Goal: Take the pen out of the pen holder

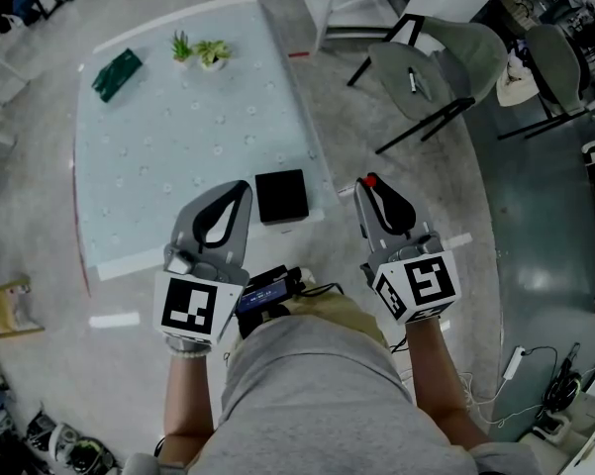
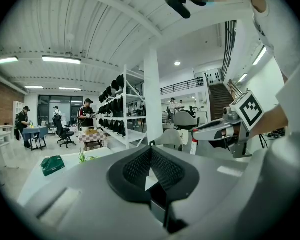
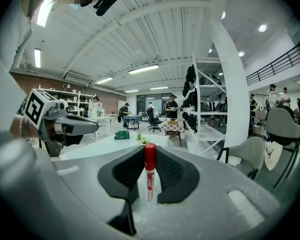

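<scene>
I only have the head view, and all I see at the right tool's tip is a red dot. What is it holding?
Observer: The right gripper view shows the right tool shut on a pen with a red cap and a white barrel with red print.
Operator: How does it sit in there?
Observer: It stands upright between the pads, with the cap poking above the tips.
Operator: And the left tool?
Observer: In the left gripper view the left tool is shut tip to tip, with nothing in it.
</scene>
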Demonstrator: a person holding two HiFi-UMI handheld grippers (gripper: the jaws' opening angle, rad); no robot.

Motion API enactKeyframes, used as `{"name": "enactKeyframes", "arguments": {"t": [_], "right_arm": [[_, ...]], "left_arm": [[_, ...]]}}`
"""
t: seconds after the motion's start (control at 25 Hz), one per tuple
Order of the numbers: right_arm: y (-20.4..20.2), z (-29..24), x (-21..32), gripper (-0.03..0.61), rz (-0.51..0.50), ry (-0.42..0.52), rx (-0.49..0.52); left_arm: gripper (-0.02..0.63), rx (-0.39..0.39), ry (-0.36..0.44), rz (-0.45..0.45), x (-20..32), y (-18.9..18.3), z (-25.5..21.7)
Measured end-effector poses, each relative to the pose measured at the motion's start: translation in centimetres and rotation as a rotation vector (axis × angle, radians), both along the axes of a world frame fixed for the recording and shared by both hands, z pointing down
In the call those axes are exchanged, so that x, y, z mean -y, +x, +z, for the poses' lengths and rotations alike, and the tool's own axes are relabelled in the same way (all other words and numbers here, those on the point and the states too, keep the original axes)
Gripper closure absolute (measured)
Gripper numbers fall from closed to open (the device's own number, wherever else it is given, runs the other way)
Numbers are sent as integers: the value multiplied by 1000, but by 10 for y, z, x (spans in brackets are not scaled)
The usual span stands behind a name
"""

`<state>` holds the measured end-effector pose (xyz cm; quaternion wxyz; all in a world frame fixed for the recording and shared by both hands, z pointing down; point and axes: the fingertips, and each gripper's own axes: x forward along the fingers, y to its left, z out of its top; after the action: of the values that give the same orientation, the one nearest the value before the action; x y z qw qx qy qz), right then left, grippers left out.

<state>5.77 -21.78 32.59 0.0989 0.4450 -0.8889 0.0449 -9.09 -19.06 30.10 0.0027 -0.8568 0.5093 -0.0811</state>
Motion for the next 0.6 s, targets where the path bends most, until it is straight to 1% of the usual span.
{"name": "enactKeyframes", "arguments": {"t": [0.24,0.6], "right_arm": [[-2,1,-2,515,-5,-1,-1],[-2,1,-3,515,-9,-4,-8]], "left_arm": [[614,-41,-1,-6,0,-1,-2],[614,-20,-1,-6,-1,1,-2]]}}
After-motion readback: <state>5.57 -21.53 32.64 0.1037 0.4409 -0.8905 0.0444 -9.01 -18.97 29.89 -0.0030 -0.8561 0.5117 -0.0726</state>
